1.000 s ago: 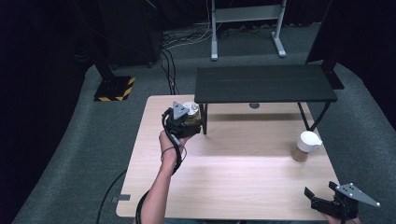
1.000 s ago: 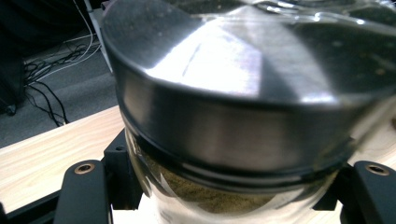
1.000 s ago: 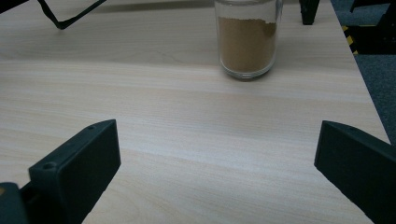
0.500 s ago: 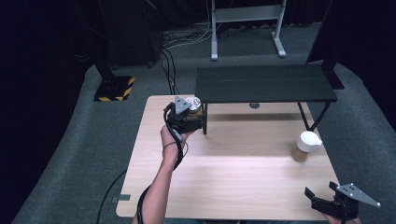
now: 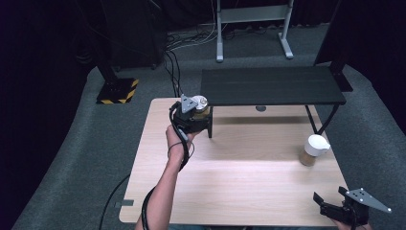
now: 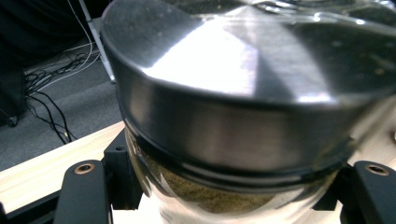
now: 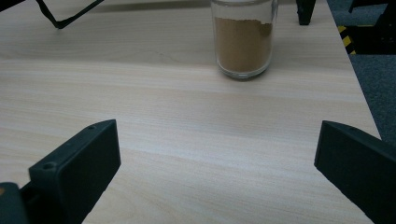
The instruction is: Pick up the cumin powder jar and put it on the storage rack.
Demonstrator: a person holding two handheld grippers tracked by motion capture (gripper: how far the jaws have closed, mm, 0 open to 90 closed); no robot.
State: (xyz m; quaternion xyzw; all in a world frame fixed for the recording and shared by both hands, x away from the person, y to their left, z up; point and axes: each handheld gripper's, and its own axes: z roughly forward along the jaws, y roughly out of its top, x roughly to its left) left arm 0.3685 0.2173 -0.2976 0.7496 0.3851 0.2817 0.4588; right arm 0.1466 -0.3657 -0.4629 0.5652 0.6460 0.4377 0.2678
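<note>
I am holding a glass jar [image 5: 201, 109] with a metal lid and brownish-green powder in my left hand-held gripper [image 5: 194, 115], whose jaws are clamping its glass sides just under the lid. In the high view it is sitting at about 10 o'clock on the desk [image 5: 239, 187], right beside the front left leg of a low black shelf [image 5: 273, 85] that is spanning the far half of the desk. In the left gripper view the jar's lid [image 6: 243, 88] is looming close, with the pale wood of the desk showing below it at 8 o'clock.

My right hand-held gripper [image 5: 342, 208] is resting at 5 o'clock on the desk's near edge, its jaws standing wide with nothing between them. A second jar [image 5: 313, 150] with a white lid and tan powder is standing at 3 o'clock, well apart from the first; in the right gripper view it [image 7: 243, 39] is appearing at 12 o'clock.

The desk is light wood grain, sitting on grey carpet [image 5: 86, 158]. Beyond it, at 11 o'clock, a black stand base with yellow-black hazard tape [image 5: 117, 91] and loose cables [image 5: 174, 62] are lying on the floor; a grey metal frame [image 5: 251, 24] is standing at 12 o'clock. The room around is dark.
</note>
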